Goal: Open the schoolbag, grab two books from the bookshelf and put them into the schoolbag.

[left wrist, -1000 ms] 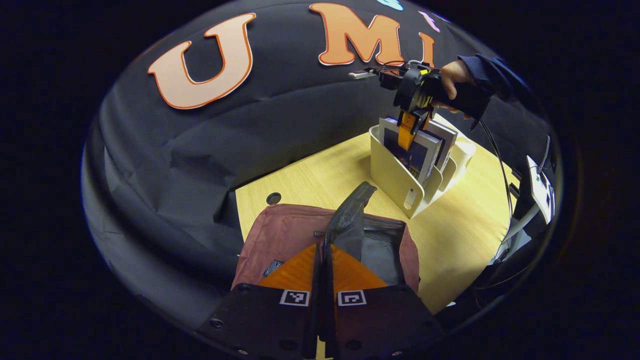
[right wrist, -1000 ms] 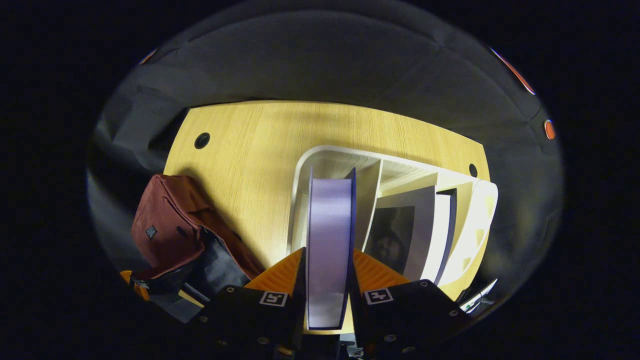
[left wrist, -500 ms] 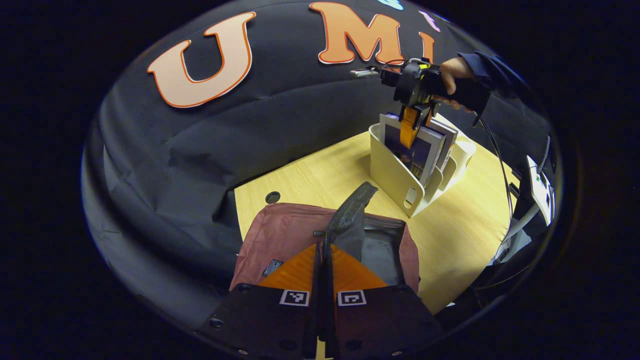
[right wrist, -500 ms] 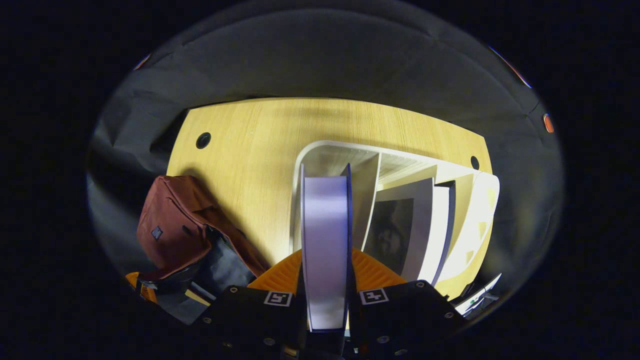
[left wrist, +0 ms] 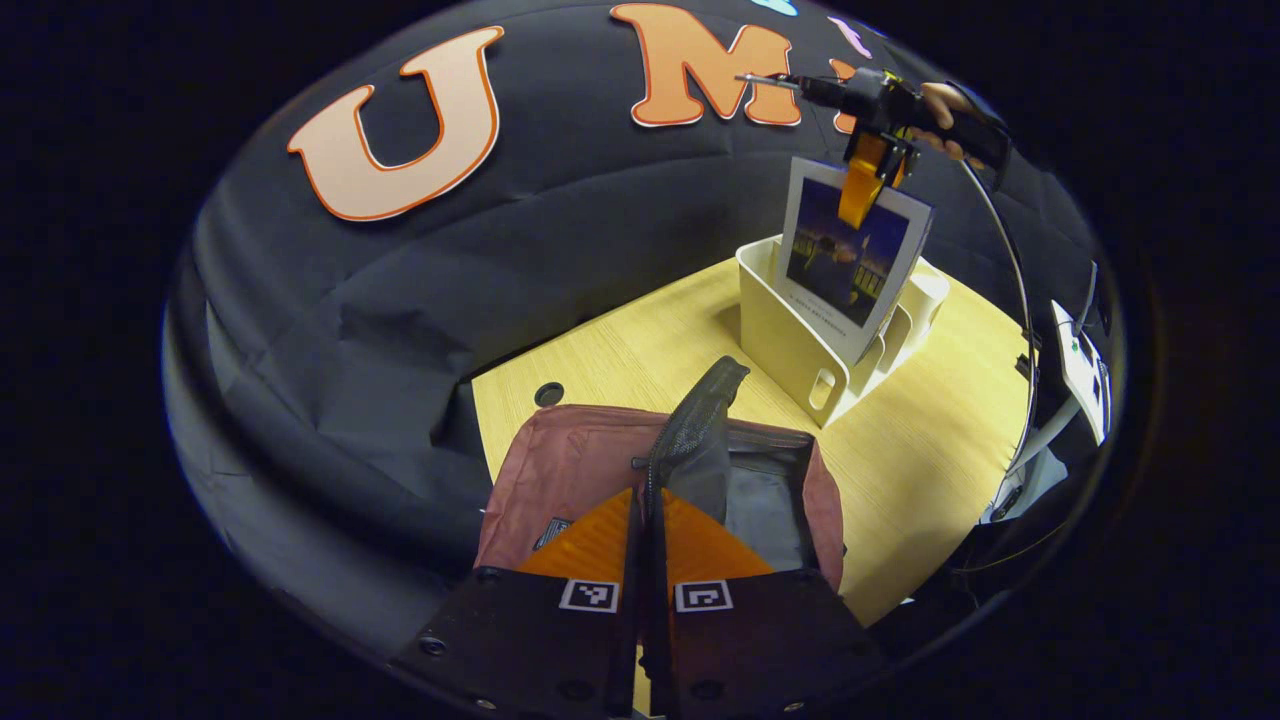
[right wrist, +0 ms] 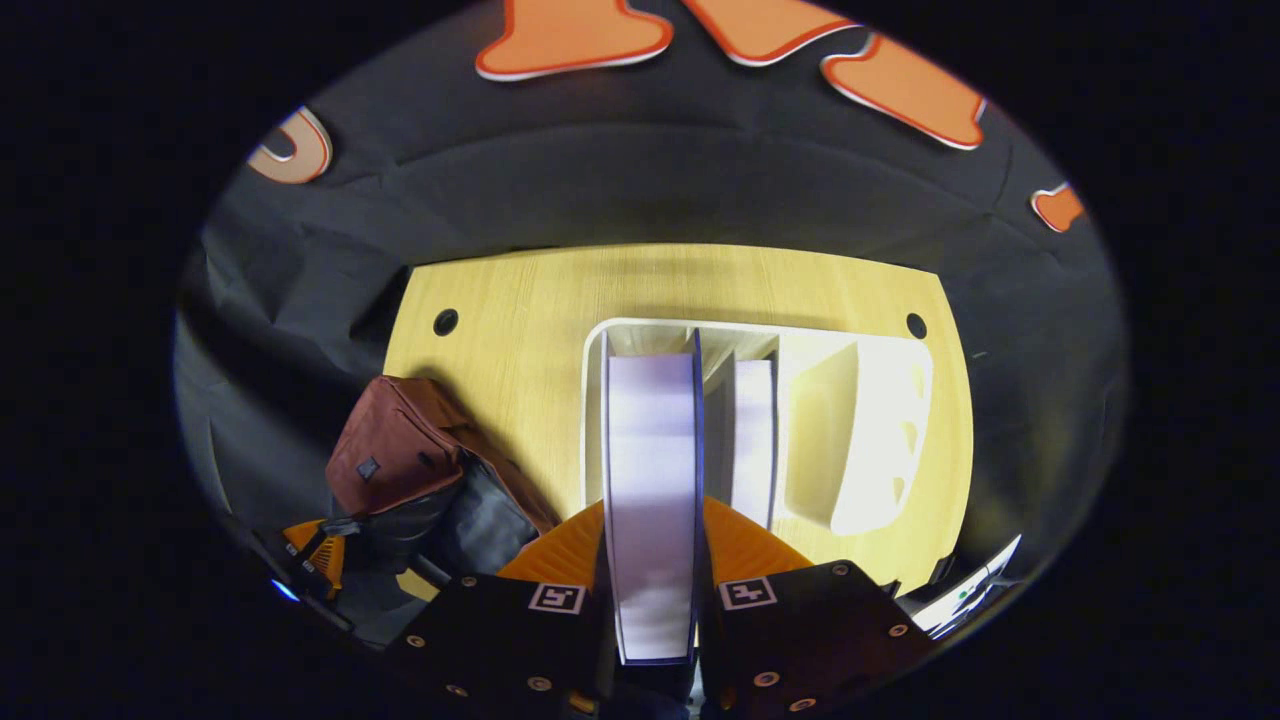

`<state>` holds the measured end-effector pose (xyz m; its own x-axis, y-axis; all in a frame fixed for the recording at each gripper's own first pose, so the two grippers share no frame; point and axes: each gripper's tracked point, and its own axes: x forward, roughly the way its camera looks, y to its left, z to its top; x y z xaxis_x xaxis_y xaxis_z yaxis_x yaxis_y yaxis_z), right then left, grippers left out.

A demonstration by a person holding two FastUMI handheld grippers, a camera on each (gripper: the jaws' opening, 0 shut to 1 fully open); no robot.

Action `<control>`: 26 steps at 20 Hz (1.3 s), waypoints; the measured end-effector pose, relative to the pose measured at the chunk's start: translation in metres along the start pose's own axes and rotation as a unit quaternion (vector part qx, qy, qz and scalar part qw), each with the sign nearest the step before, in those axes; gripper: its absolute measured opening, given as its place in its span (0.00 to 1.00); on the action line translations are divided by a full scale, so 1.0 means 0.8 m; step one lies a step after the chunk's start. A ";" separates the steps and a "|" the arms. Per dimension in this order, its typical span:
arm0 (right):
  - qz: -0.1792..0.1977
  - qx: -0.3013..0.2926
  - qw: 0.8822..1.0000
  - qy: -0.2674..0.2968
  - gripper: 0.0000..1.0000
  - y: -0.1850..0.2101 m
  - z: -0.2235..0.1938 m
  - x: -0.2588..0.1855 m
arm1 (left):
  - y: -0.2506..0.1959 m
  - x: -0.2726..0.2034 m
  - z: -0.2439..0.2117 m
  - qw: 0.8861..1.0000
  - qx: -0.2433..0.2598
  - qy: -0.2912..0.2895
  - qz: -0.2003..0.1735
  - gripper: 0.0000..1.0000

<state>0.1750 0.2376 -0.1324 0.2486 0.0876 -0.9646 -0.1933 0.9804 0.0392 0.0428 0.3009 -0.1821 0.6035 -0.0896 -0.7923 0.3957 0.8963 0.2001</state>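
Plainly, each gripper has its own job here, and the holds follow from that.

Left gripper [left wrist: 647, 560]: clenched on the flap [left wrist: 690, 440] of the bag [left wrist: 570, 470], both fingers pinching the dark zippered edge and holding it up. Judged reason: it props the mouth wide so a book can drop in without a second hand.

Bag: lies on the near part of the desk [left wrist: 930, 470], mouth facing up, grey lining showing to the right of the raised flap. In the right gripper view the bag [right wrist: 400, 460] sits at the near left, well apart from the shelf.

Right gripper [right wrist: 652, 590]: grasping a book [right wrist: 652, 480] by its top edge, one finger on each cover, so the pages' edge runs straight ahead between the fingers. In the left gripper view this gripper [left wrist: 868, 180] hangs high at the far right with the book [left wrist: 850, 260] dangling cover-out.

Book: mostly above the shelf [left wrist: 790, 330], its lower corner level with the rim; whether it has cleared the slot I cannot tell. A top-edge grip suits a straight upward pull out of a narrow slot.

Shelf: stands at the far right of the desk; in the right gripper view the shelf [right wrist: 860, 440] keeps another book [right wrist: 752, 440] upright in the next slot.

Progress: bag open, first book coming out, none packed yet.

Risk: held by one edge, the book may swing on the way over.
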 end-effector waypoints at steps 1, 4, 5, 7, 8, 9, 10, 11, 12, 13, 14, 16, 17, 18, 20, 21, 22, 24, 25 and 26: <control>0.005 0.001 1.000 -0.010 0.34 -0.001 0.000 -0.014 | 0.001 -0.001 0.002 1.000 0.001 0.001 -0.001 0.07; 0.037 0.010 0.998 -0.039 0.34 0.007 -0.006 -0.051 | 0.005 -0.003 0.010 1.000 0.007 0.002 -0.003 0.07; 0.048 0.012 0.998 -0.048 0.34 0.011 -0.011 -0.062 | 0.005 -0.002 0.013 1.000 0.011 0.004 -0.004 0.07; 0.068 0.019 0.995 -0.065 0.34 0.018 -0.018 -0.079 | 0.005 0.000 0.016 1.000 0.019 0.008 -0.006 0.07; 0.078 0.024 0.994 -0.072 0.34 0.021 -0.023 -0.087 | 0.006 0.001 0.015 1.000 0.022 0.008 -0.008 0.07; 0.088 0.028 0.993 -0.077 0.34 0.024 -0.029 -0.094 | 0.005 0.002 0.016 1.000 0.025 0.011 -0.010 0.07; 0.095 0.032 0.991 -0.083 0.34 0.026 -0.035 -0.099 | 0.004 0.004 0.019 0.999 0.028 0.011 -0.011 0.06; 0.100 0.038 0.990 -0.087 0.34 0.027 -0.040 -0.103 | 0.004 0.006 0.021 0.999 0.031 0.013 -0.012 0.07; 0.105 0.043 0.989 -0.090 0.34 0.027 -0.043 -0.107 | 0.004 0.006 0.020 0.999 0.032 0.014 -0.013 0.07; 0.110 0.049 0.988 -0.094 0.34 0.028 -0.045 -0.110 | 0.004 0.009 0.020 0.999 0.032 0.017 -0.014 0.07; 0.116 0.053 0.987 -0.096 0.34 0.030 -0.046 -0.111 | 0.005 0.010 0.020 0.999 0.033 0.019 -0.015 0.07; 0.130 0.059 0.984 -0.102 0.33 0.036 -0.049 -0.116 | 0.008 0.012 0.019 0.999 0.033 0.022 -0.015 0.07; 0.139 0.059 0.983 -0.103 0.33 0.042 -0.053 -0.120 | 0.008 0.014 0.020 0.999 0.033 0.024 -0.015 0.07; 0.150 0.061 0.981 -0.105 0.33 0.049 -0.059 -0.124 | 0.008 0.016 0.019 0.999 0.033 0.024 -0.015 0.07; 0.174 0.065 0.977 -0.101 0.33 0.068 -0.071 -0.125 | 0.009 0.018 0.019 0.999 0.032 0.026 -0.016 0.07; 0.188 0.065 0.975 -0.096 0.33 0.079 -0.077 -0.123 | 0.009 0.019 0.020 0.999 0.031 0.028 -0.016 0.07; 0.199 0.067 0.973 -0.091 0.33 0.089 -0.086 -0.118 | 0.010 0.021 0.019 0.999 0.030 0.030 -0.016 0.07; 0.219 0.073 0.969 -0.082 0.32 0.103 -0.103 -0.107 | 0.011 0.022 0.020 0.999 0.029 0.032 -0.013 0.07; 0.230 0.081 0.967 -0.077 0.33 0.115 -0.109 -0.099 | 0.011 0.024 0.022 0.999 0.028 0.033 -0.013 0.06; 0.240 0.095 0.963 -0.075 0.33 0.123 -0.113 -0.091 | 0.011 0.024 0.023 0.999 0.025 0.034 -0.011 0.07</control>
<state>0.0520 0.3119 -0.0821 0.3105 0.5489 -0.7761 -0.1462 0.8343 0.5316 0.0705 0.2990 -0.1852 0.5460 -0.0778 -0.8341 0.4431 0.8718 0.2087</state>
